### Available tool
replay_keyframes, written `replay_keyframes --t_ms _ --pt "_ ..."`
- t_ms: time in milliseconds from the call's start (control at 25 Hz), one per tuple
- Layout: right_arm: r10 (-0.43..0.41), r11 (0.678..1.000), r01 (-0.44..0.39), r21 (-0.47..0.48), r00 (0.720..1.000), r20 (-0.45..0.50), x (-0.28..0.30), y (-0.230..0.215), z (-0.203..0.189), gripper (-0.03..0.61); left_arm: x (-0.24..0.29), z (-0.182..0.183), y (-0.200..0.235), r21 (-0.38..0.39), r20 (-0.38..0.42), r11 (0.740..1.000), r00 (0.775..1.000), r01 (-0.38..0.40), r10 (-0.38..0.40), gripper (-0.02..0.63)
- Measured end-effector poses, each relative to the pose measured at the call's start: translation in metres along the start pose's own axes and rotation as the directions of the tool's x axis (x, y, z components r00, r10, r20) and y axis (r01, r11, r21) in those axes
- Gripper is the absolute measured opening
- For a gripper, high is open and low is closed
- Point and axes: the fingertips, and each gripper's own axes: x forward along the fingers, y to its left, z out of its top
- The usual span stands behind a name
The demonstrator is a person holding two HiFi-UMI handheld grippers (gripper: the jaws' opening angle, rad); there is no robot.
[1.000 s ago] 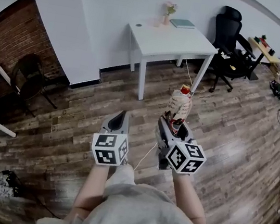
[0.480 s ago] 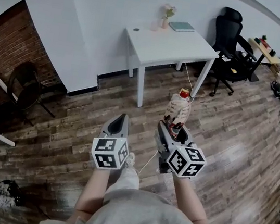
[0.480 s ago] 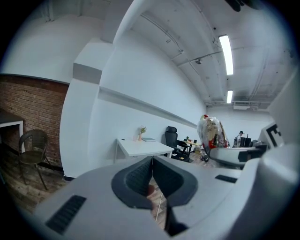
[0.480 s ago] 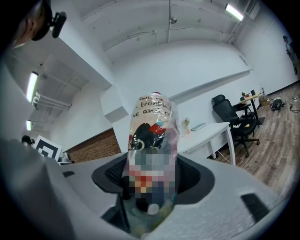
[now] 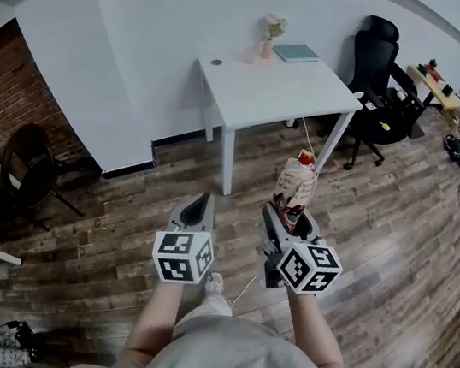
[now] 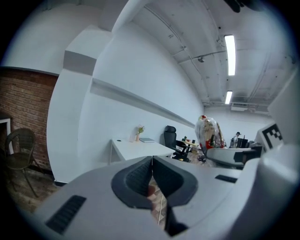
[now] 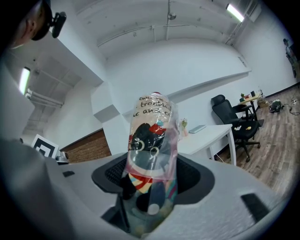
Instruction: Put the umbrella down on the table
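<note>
Where the umbrella is: the folded umbrella [image 5: 294,185] in its crinkly clear plastic sleeve with a cartoon print is up in the air, in your right gripper [image 5: 287,218], not on anything yet.
Right fingers [image 7: 190,176]: clamped on the umbrella's lower end, ribbed dark pads on both sides of it.
Left gripper [image 5: 199,209]: its fingers [image 6: 136,180] are pressed together with nothing between them, so it's just along for the ride.
Key relation: the white, smooth, square-topped counter [image 5: 280,87] sits well apart, around 11 to 12 o'clock from the right fingers in the head view. The right hand is the nearer one.
Long axis: runs 6 to 12 out of the fingers, tip leading toward the counter.
Landing spot: my guess is the bare near half. The little flower vase [image 5: 269,46] and teal book [image 5: 297,53] crowd the far edge.
Handling: that sleeve looks slippery, so I'd lay it flat.
</note>
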Motion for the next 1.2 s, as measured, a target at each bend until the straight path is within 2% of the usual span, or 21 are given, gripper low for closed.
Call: replay_keyframes --t_ms 720,920,1200 --pt "-0.049 0.999 0.049 -0.014 0.999 0.006 0.177 -0.021 0.03 0.267 0.156 0.05 0.099 -0.011 -0.016 0.997 0.997 0.072 -0.072 0.008" --pt "-0.075 0.997 0.075 -0.018 0.997 0.02 0.206 -0.034 0.035 0.267 0.186 0.053 0.113 -0.01 -0.025 0.995 0.995 0.094 -0.095 0.008" --pt "-0.101 0.995 0.101 0.013 0.995 0.02 0.221 -0.058 0.04 0.267 0.217 0.052 0.112 -0.008 -0.053 0.993 0.992 0.114 -0.114 0.008"
